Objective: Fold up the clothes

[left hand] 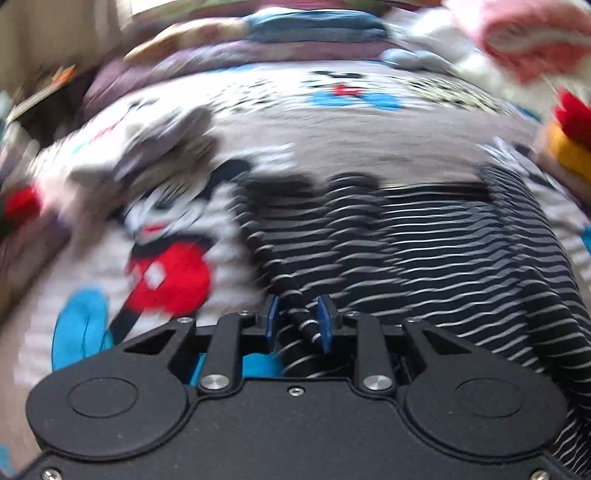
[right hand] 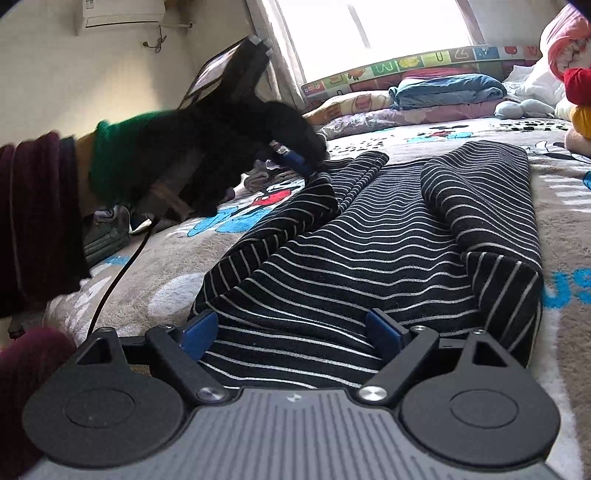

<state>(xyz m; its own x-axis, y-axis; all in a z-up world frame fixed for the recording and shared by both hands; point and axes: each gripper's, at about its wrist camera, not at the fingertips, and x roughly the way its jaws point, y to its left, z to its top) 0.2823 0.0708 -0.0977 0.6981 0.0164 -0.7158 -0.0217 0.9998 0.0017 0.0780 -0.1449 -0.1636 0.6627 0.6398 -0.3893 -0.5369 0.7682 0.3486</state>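
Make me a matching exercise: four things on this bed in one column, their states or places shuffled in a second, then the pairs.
1. left gripper
2. right gripper
3. striped garment
4. blue clothes

A. folded, stacked at the far end of the bed
B. jaws wide apart over striped cloth
C. pinching a bunched fold of striped fabric
D. spread on the cartoon-print blanket, sleeves turned inward

Pairs: 1-C, 2-B, 3-D, 4-A

bright window [right hand: 373, 33] | AC unit [right hand: 122, 14] on wall | cartoon blanket [right hand: 576, 206] on bed
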